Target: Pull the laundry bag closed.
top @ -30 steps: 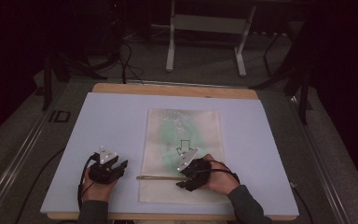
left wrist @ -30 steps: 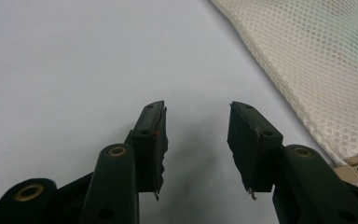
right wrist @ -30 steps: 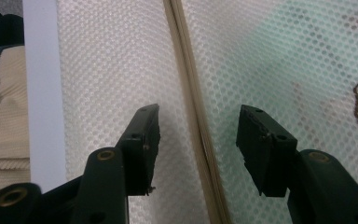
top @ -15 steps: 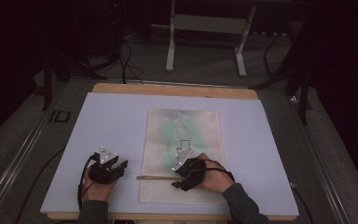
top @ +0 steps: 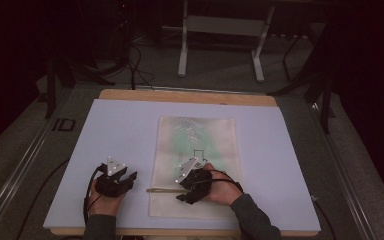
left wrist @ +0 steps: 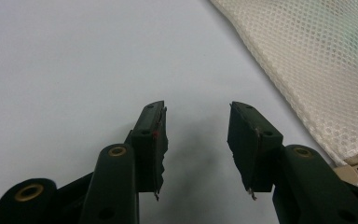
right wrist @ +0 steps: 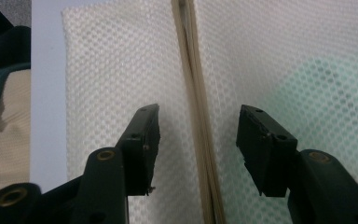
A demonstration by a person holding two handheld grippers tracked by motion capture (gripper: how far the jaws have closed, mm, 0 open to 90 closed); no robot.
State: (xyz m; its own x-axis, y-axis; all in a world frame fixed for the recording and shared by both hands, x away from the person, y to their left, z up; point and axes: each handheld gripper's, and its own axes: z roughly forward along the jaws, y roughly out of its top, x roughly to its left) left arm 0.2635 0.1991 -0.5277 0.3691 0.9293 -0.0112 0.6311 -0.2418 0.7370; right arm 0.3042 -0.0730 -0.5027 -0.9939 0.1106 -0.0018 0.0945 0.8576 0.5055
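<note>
Two grippers are in your hands, both low on the pale blue mat (top: pixel 130 130) that covers the wooden table (top: pixel 190 96). Your left gripper (top: pixel 114 180) sits at about seven o'clock on the mat, just off the left edge of the white mesh bag (top: pixel 200 145). In the left gripper view its jaws are spread apart with nothing between them, hanging over bare mat (left wrist: pixel 74 70), and the mesh bag (left wrist: pixel 317 60) runs past at two o'clock; the bag's corner with a small label lies just beside the right jaw.

Your right gripper (top: pixel 192 182) rests over the lower part of the bag, at roughly six o'clock on the mat, with its grey three-cornered plate (top: pixel 186 169) facing up. In the right gripper view its jaws are released, wide apart, and straddle the zipper strip (right wrist: pixel 196 116), which runs from twelve o'clock down to six between them. You are not pinching it; both jaws stand clear on either side over the mesh (right wrist: pixel 112 70). A greenish item shows faintly through the mesh at three o'clock in that view, and in the high view as a green patch in the bag's upper half. A dark sleeve (right wrist: pixel 2 60) shows at nine o'clock beyond the mat's edge.
</note>
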